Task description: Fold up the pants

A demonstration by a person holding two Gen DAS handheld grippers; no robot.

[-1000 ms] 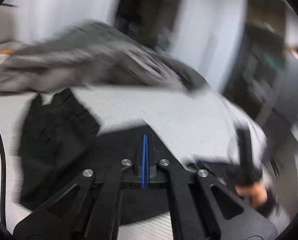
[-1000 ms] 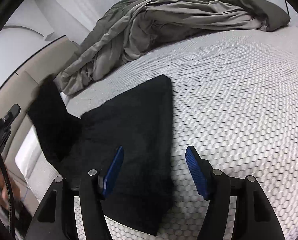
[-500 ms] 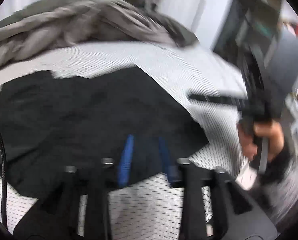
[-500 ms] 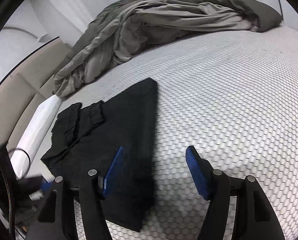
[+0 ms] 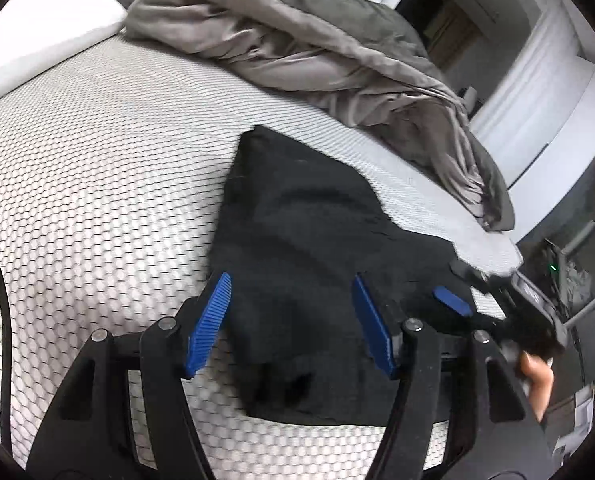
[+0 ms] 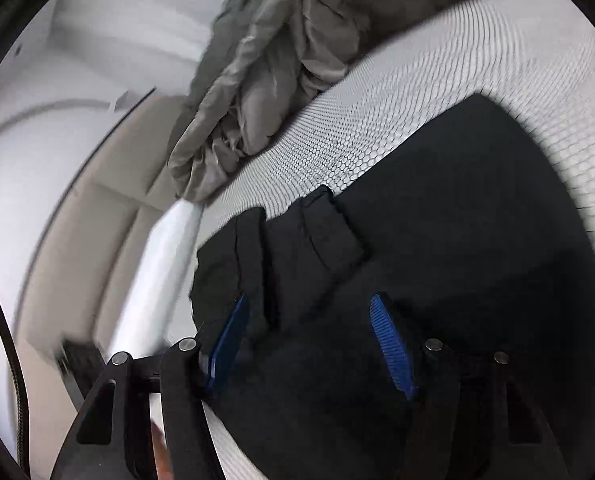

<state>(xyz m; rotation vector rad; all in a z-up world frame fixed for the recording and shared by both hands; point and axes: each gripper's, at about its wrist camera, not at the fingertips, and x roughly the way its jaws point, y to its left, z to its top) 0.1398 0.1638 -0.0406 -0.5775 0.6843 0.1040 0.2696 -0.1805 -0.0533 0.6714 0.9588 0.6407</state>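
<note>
Your left hand-held gripper point(image 5: 291, 322), clamped a second ago, is opening, jaws apart over the folded black pants point(image 5: 313, 264) lying on the bed point(image 5: 97, 152). Your right hand-held gripper point(image 6: 311, 340), released as before, has swung over the pants' waistband.

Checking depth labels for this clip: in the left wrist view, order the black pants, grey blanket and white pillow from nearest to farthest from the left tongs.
1. Black pants: lying between and just ahead of the left tongs, whose jaws are opening.
2. Grey blanket: bunched behind the pants, upper middle and right.
3. White pillow: far upper left corner of the bed.
</note>
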